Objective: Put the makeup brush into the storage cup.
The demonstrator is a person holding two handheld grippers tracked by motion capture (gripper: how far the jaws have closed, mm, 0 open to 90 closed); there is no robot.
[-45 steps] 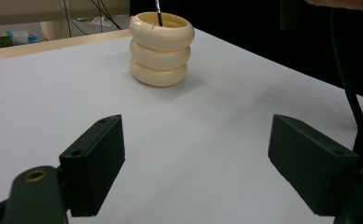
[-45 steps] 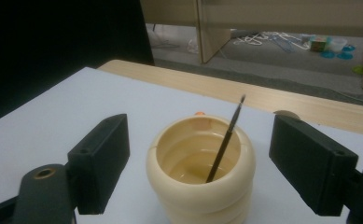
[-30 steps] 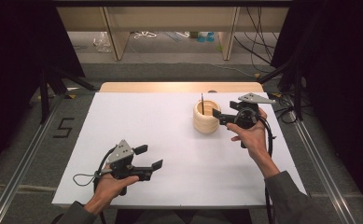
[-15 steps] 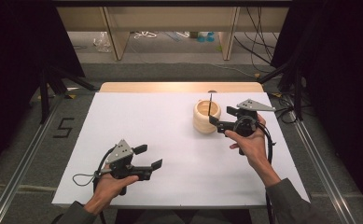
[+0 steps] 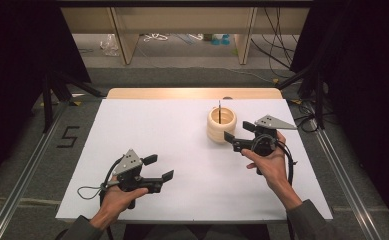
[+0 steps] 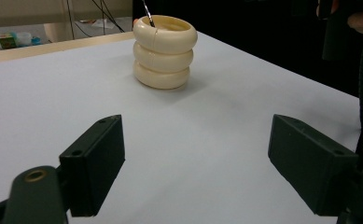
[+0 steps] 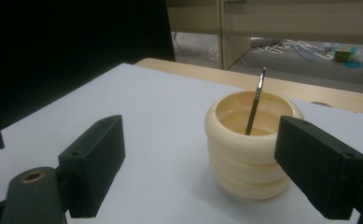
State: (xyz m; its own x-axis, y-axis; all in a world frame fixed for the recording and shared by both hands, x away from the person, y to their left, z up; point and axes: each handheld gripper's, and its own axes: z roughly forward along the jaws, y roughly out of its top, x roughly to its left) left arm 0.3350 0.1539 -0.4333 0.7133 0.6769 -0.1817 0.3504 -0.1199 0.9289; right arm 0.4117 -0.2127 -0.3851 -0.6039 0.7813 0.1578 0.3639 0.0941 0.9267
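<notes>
From the high view, a cream-coloured ribbed round holder (image 5: 221,125) stands on the white table top (image 5: 172,135), toward its far right part, with a thin dark stick (image 5: 219,111) standing up inside it. The right gripper (image 5: 240,137) sits just beside the holder on its near right side, jaws spread apart and holding nothing. The left gripper (image 5: 159,169) rests well apart from the holder, down at the near left, jaws likewise released and empty.

In the left gripper view, the holder (image 6: 164,51) stands far ahead of the two wide-open black jaws, the stick (image 6: 147,16) leaning at its back rim.

In the right gripper view, the holder (image 7: 249,142) is close in front, partly behind the right-hand jaw, and the stick (image 7: 255,102) rises tilted from its hollow. The jaws stand apart, gripping nothing.
</notes>
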